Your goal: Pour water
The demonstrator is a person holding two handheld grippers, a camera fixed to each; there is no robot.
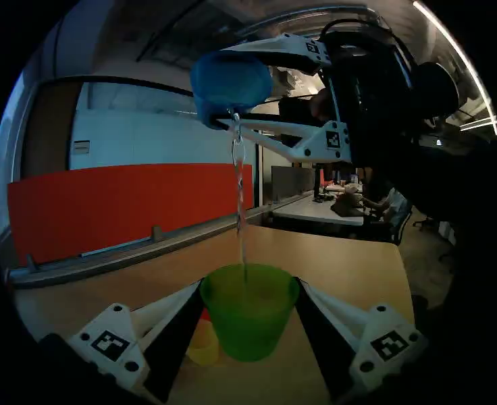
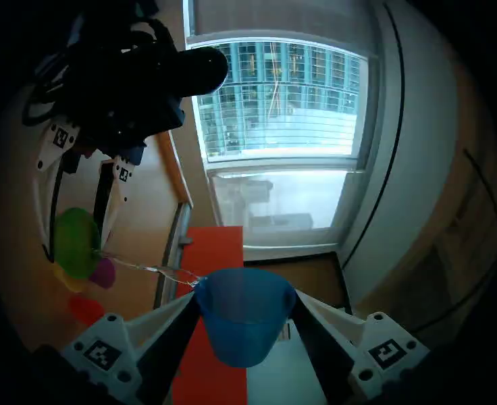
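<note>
My left gripper (image 1: pixel 250 307) is shut on a green cup (image 1: pixel 249 318), held upright just above the wooden table (image 1: pixel 343 260). Above it my right gripper (image 1: pixel 262 91) is shut on a blue cup (image 1: pixel 229 82) tipped on its side. A thin stream of water (image 1: pixel 239 202) falls from the blue cup into the green one. In the right gripper view the blue cup (image 2: pixel 243 314) sits between that gripper's (image 2: pixel 245 317) fingers, and the water (image 2: pixel 147 268) arcs toward the green cup (image 2: pixel 75 241) held by the left gripper (image 2: pixel 80 223).
Small yellow (image 1: pixel 204 345), purple (image 2: pixel 103 273) and red (image 2: pixel 85 308) cups lie on the table under the green cup. An orange partition (image 1: pixel 127 202) runs along the table's far edge. A large window (image 2: pixel 282 135) is beyond. Desks with seated people (image 1: pixel 356 202) stand farther off.
</note>
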